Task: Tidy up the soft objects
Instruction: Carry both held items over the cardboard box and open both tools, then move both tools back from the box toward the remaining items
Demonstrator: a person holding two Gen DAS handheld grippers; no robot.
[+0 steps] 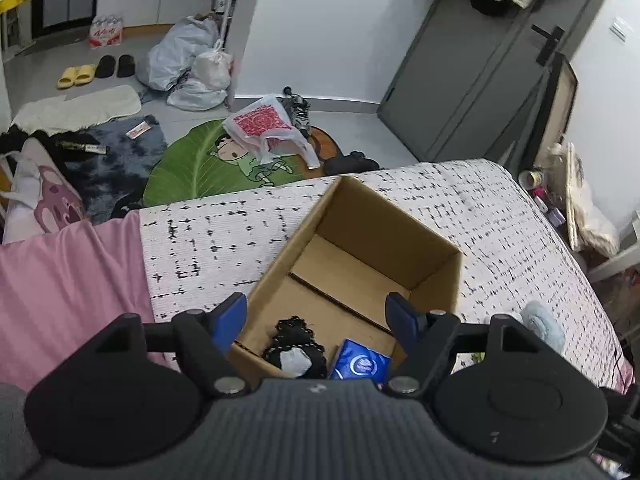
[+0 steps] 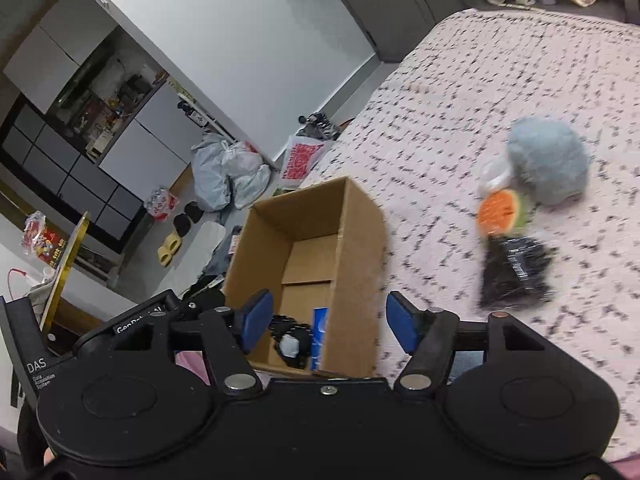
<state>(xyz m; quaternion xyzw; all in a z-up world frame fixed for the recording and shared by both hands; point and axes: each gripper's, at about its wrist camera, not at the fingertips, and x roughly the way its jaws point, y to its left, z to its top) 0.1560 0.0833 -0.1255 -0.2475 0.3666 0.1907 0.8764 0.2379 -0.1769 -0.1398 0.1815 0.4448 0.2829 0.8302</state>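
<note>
Both tongs, left (image 1: 316,312) and right (image 2: 326,318), gape empty over the box (image 2: 360,248). Swing right toward the blue plush (image 2: 548,164) at two o'clock; grip its middle.

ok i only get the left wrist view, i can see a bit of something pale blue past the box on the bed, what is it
Observer: A fluffy blue plush, lying on the patterned bedspread.
Operator: anything else next to it
Observer: Yes, an orange and green round toy touching the plush, out of your view.
Operator: is that all thats left out
Observer: No, a black packet lies just nearer than the orange toy.
Operator: are the right tongs holding something
Observer: No, the right tongs are open and empty over the cardboard box.
</note>
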